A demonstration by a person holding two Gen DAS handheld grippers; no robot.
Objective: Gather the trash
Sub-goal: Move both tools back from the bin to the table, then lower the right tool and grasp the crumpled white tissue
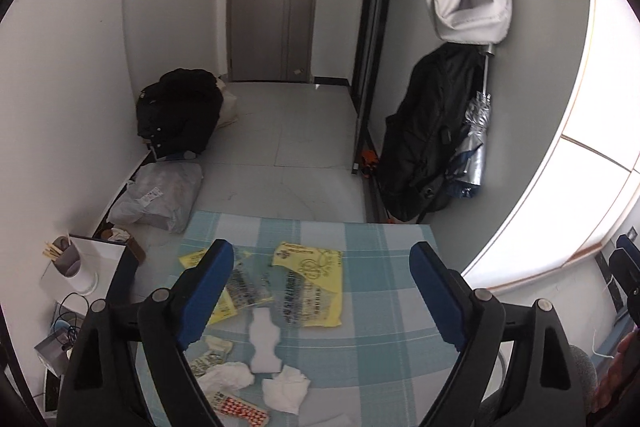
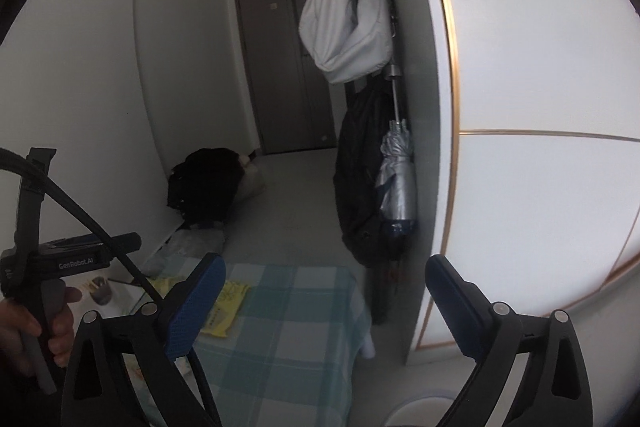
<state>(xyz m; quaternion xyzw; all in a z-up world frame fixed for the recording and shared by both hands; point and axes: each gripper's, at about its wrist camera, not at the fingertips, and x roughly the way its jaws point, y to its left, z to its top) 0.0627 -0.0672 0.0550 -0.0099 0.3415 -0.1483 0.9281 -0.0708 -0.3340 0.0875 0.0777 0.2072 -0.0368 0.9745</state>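
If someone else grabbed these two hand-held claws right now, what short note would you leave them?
Left gripper: open, empty, above the checked tablecloth.
Right gripper: open, empty, pointing past the table's edge.
On the cloth: yellow plastic bags, a white foam piece, crumpled tissues, a red patterned wrapper.
Done: nothing is visibly collected.
Left: pick up every piece; no bin is in view.

The right gripper (image 2: 320, 303) hangs with jaws wide and nothing between them above a blue-checked tablecloth (image 2: 288, 339). A yellow plastic bag (image 2: 226, 307) lies near the cloth's far left edge. At the left a hand (image 2: 36, 331) grips the left gripper (image 2: 60, 259).
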